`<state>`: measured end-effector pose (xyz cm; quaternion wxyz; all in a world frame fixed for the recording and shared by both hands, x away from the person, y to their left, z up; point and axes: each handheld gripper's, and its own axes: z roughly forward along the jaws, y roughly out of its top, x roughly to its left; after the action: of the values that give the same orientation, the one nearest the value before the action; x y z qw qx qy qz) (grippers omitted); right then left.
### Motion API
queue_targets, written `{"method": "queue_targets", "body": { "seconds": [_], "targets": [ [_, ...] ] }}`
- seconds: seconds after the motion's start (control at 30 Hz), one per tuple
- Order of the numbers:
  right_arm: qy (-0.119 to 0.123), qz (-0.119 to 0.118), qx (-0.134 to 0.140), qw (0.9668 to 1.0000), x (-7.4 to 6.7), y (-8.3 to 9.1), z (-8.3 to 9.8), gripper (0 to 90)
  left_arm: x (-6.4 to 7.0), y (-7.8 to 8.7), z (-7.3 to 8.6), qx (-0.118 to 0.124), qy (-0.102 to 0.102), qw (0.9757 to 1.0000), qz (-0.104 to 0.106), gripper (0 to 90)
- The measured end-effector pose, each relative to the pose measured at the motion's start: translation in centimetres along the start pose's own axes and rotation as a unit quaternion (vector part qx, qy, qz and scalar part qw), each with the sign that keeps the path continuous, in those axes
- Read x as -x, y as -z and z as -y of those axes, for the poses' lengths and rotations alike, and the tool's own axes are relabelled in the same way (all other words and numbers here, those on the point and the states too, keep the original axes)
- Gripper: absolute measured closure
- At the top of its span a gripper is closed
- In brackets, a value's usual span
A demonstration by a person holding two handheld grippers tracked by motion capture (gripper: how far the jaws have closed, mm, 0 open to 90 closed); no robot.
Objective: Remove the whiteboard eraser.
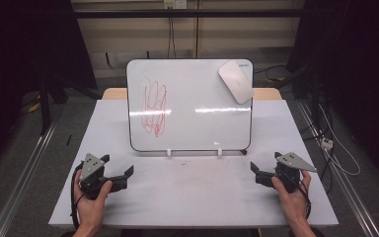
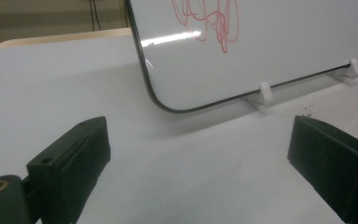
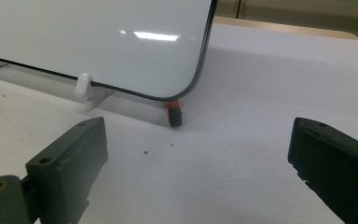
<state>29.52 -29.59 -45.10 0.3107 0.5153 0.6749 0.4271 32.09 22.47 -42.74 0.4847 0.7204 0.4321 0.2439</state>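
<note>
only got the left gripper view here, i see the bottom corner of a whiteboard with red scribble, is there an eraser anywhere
Observer: Yes, a white eraser sits on the whiteboard at its upper right corner, seen from the high view.
Operator: anything near the other bottom corner
Observer: A small red and black object, maybe a marker end, pokes out from behind the board's lower right corner in the right gripper view.
Operator: where is the other tongs
Observer: The right tongs rest on the table near its right front, jaws open and empty, pointing toward the left tongs, which are also open.
</note>
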Motion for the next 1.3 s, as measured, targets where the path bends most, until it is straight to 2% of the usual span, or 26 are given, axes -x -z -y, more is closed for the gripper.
{"method": "queue_targets", "body": {
  "seconds": [0.1, 0.17, 0.23, 0.33, 0.37, 0.43, 0.5, 0.57, 0.8, 1.03, 1.13, 1.3],
  "targets": [
    [0.001, -0.004, 0.005, 1.0000, 0.0, 0.0, 0.0, 5.1, -0.1, 0.0, 0.0, 0.001, 0.003, 1.0000, 0.003, 5.2],
    [-0.005, -0.012, 0.003, 0.9999, 0.0, 0.0, 0.0, 5.1, -0.4, 0.1, 0.1, -0.006, 0.000, 1.0000, -0.002, 5.2],
    [-0.004, -0.013, 0.003, 0.9999, 0.0, -0.1, 0.0, 5.2, -0.4, 0.0, 0.1, -0.003, 0.007, 1.0000, -0.003, 5.2],
    [-0.004, -0.015, 0.008, 0.9999, -0.2, -0.1, -0.1, 5.4, -0.4, 0.0, 0.1, -0.004, 0.007, 0.9999, -0.006, 5.2],
    [-0.002, -0.016, 0.009, 0.9998, -0.2, -0.2, -0.1, 5.3, -0.4, 0.0, 0.1, -0.013, -0.002, 0.9998, -0.011, 5.2],
    [0.002, -0.018, 0.004, 0.9998, -0.4, -0.3, -0.2, 5.1, -0.2, 0.0, 0.3, -0.019, -0.002, 0.9996, -0.022, 5.3],
    [0.004, -0.024, 0.001, 0.9997, -0.6, -0.5, -0.3, 4.7, -0.1, 0.1, 0.4, -0.020, 0.003, 0.9997, -0.012, 5.3],
    [0.005, -0.023, 0.000, 0.9997, -0.8, -0.6, -0.5, 4.9, -0.1, 0.1, 0.4, -0.022, 0.002, 0.9996, -0.017, 5.3],
    [0.024, -0.026, -0.003, 0.9994, -1.3, -1.0, -1.1, 5.1, 0.1, -0.2, 0.3, -0.027, 0.004, 0.9996, -0.012, 5.5],
    [0.029, -0.034, 0.006, 0.9990, -1.6, -1.4, -2.9, 4.2, 0.0, -0.3, 0.4, -0.034, 0.004, 0.9993, -0.010, 5.6],
    [0.032, -0.036, 0.004, 0.9988, -1.8, -1.9, -4.5, 4.2, -0.2, -0.3, 0.3, -0.032, 0.005, 0.9994, -0.012, 5.5],
    [0.029, -0.032, 0.021, 0.9988, -2.0, -2.6, -6.6, 5.0, -0.3, -0.5, 0.3, -0.032, 0.010, 0.9994, -0.009, 5.5]
  ]
}}
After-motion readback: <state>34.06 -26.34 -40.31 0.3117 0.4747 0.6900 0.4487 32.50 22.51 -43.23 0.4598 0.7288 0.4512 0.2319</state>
